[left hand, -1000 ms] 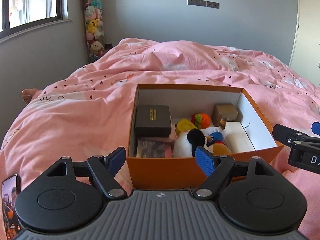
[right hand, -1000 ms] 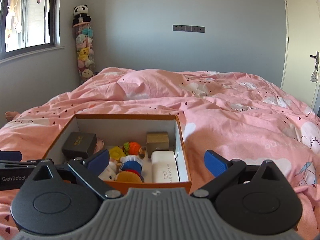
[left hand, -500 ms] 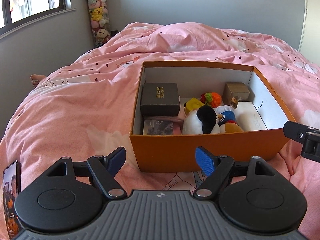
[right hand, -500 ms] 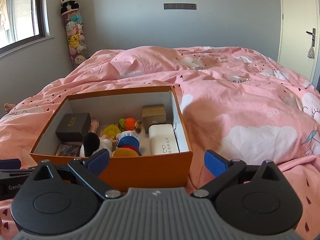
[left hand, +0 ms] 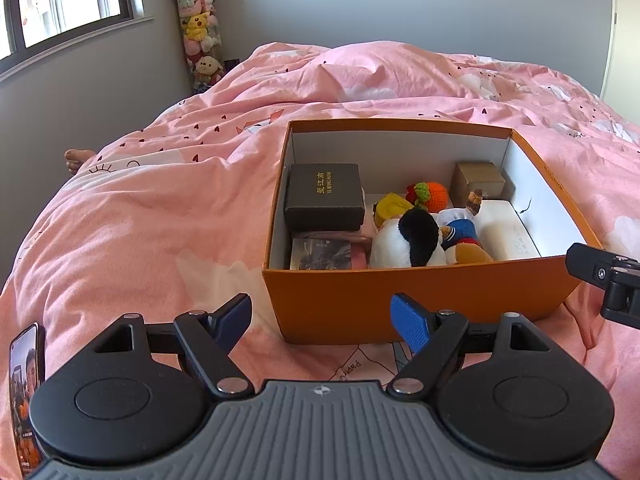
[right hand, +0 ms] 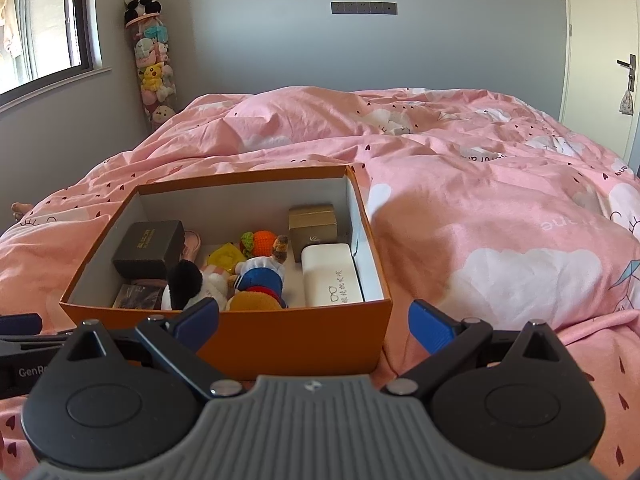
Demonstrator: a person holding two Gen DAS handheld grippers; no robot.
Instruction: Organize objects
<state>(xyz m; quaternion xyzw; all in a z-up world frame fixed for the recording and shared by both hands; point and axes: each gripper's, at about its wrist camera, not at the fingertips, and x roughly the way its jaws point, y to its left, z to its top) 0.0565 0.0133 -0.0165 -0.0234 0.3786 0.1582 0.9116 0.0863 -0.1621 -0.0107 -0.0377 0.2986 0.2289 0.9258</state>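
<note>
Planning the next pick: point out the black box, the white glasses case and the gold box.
black box (left hand: pixel 325 191), left wrist view, top face.
white glasses case (right hand: pixel 331 276), right wrist view, lid.
gold box (right hand: pixel 313 228), right wrist view, front face.

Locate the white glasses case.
The white glasses case lies in the orange box against its right wall, just in front of the small gold box, right of the plush toys.

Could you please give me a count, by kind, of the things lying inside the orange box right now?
Inside the orange box:
Small boxes and cases: 4 (black box, gold box, white glasses case, dark flat packet)
Soft toys: 4 (white-and-black plush, blue-dressed doll, yellow toy, orange crocheted toy)
Pink item under the black box: 1
Total: 9
</note>
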